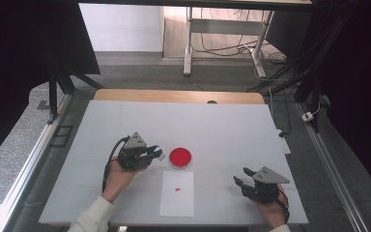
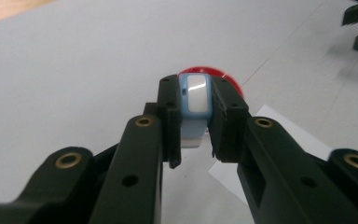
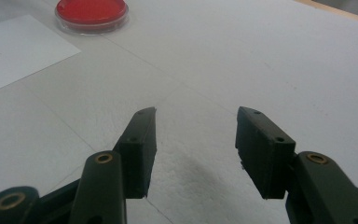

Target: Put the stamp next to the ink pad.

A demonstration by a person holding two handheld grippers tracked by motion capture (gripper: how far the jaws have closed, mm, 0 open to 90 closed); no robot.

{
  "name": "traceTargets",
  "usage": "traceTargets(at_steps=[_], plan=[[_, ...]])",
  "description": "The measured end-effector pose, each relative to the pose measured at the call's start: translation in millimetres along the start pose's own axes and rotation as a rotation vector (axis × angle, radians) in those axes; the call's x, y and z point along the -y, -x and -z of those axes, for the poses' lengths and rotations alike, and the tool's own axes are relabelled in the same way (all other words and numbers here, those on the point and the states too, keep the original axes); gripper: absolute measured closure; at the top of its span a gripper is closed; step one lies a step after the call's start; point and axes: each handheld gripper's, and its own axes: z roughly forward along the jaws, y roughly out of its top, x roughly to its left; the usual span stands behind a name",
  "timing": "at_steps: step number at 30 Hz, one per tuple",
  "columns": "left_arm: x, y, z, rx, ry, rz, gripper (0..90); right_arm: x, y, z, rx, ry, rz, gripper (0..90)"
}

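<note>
Small blue block carried toward the red dish

On the white surface (image 1: 125, 121), a paper sheet (image 1: 177, 200) is laid just before the red dish (image 1: 180, 157). A blue-rimmed block (image 2: 194, 95) is clamped in the left tool (image 1: 157, 152), just left of the dish, long axis along the jaws, pointing at it. The right tool (image 1: 241, 176) is held half open, empty. Judged next: a steady lowering over the dish.

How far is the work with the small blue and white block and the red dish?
Done: the left gripper is shut on the small blue and white block and holds it beside the red dish. In hand: bringing the block toward that dish. Left, probably: touching it to the dish, then to the white paper. The right gripper rests open, apart.
</note>
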Motion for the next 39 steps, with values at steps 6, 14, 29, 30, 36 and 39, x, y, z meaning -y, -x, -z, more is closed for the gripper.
traceTargets(at_steps=[6, 14, 29, 30, 36, 39], plan=[[3.7, -3.7, -11.1, -0.033, -0.050, -0.015, 75.7, 0.8, 0.9, -1.4, 0.007, -0.005, -0.009, 46.9], [7.1, -6.6, -20.2, -0.039, -0.095, -0.012, 75.5, 0.9, 0.8, -1.5, 0.011, -0.005, -0.010, 46.5], [11.8, -6.6, -30.8, -0.045, -0.136, -0.022, 73.2, 1.0, 0.7, -2.1, 0.012, -0.013, -0.002, 45.9], [11.7, -6.3, -30.8, -0.045, -0.135, -0.022, 71.1, 1.0, 0.7, -2.2, 0.012, -0.013, -0.002, 45.9], [9.4, -5.1, -26.1, -0.058, -0.093, -0.013, 56.4, 1.1, 0.7, -2.2, 0.010, -0.014, -0.002, 45.8], [8.3, -5.5, -20.2, -0.060, -0.062, 0.004, 45.5, 1.4, 1.2, -2.1, 0.008, -0.013, 0.000, 45.8]])
